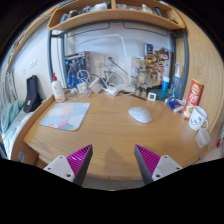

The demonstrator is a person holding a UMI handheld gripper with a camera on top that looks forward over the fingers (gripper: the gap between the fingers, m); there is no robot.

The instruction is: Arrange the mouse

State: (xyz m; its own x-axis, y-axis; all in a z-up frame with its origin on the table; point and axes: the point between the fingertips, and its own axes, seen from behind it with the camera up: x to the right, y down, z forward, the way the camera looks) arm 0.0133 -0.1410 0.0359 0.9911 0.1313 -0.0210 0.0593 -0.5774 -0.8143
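- The gripper (113, 162) hangs above the near edge of the wooden desk (105, 135), its 2 fingers spread wide with bare desktop showing between the magenta pads (76, 160); the jaws are open and hold nothing.
- The mouse (140, 114) lies ahead of the fingers, well apart from them and a little toward the right finger's side, resting on the bare wood.
- The mouse pad (65, 117) lies ahead of the left finger, well apart from the mouse; judging from the task, that is probably where the mouse belongs.
- The step in hand looks like the approach. To do it well, bring the gripper forward and slightly right so the mouse ends up centred between the jaws.
- Turn the fingers to close across the mouse's narrow sides, not along its length.
- Come down low, since the rounded top offers the pads little to hold.
- The mouse is small, pale white-grey, oval and smoothly domed; I cannot make out a cable or buttons.
- A white mug (198, 118) stands beyond the right finger, so keep the sweep clear of it.
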